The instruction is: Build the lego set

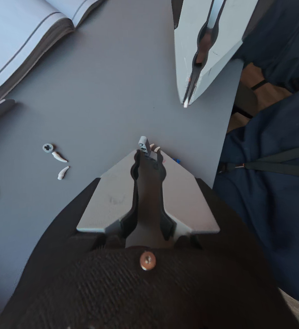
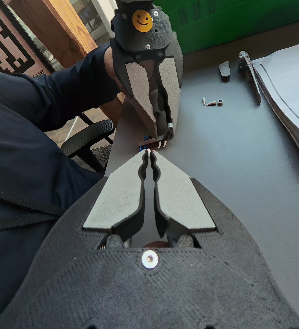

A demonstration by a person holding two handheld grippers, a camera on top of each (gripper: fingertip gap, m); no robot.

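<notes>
My left gripper (image 1: 149, 154) is shut on a grey lego assembly (image 1: 143, 144) near the table's right edge; the assembly has a holed beam, two white claws (image 1: 155, 147) and blue pins (image 1: 178, 160). My right gripper (image 2: 149, 154) is shut on a single white claw (image 2: 148, 153) and holds it just in front of the assembly (image 2: 169, 132) and its fitted claws (image 2: 162, 144). In the left wrist view, the right gripper (image 1: 187, 102) hangs above the table at top right, the claw tip (image 1: 185, 104) sticking out. The left gripper (image 2: 163, 133) shows in the right wrist view.
Two loose white claws (image 1: 59, 157) (image 1: 63, 172) and a grey round bush (image 1: 47, 147) lie on the grey table (image 1: 100, 98). An open instruction booklet (image 2: 287, 85), a long grey part (image 2: 248, 71) and a dark wedge piece (image 2: 224, 69) lie farther off. A person in navy clothing (image 2: 29, 124) sits at the table edge. Spacing between my two grippers at the tips: around 6 centimeters. My left tips are roughly 8 centimeters from the grey round bush (image 1: 47, 147). My right wrist view (image 2: 219, 99) looks at it from another angle.
</notes>
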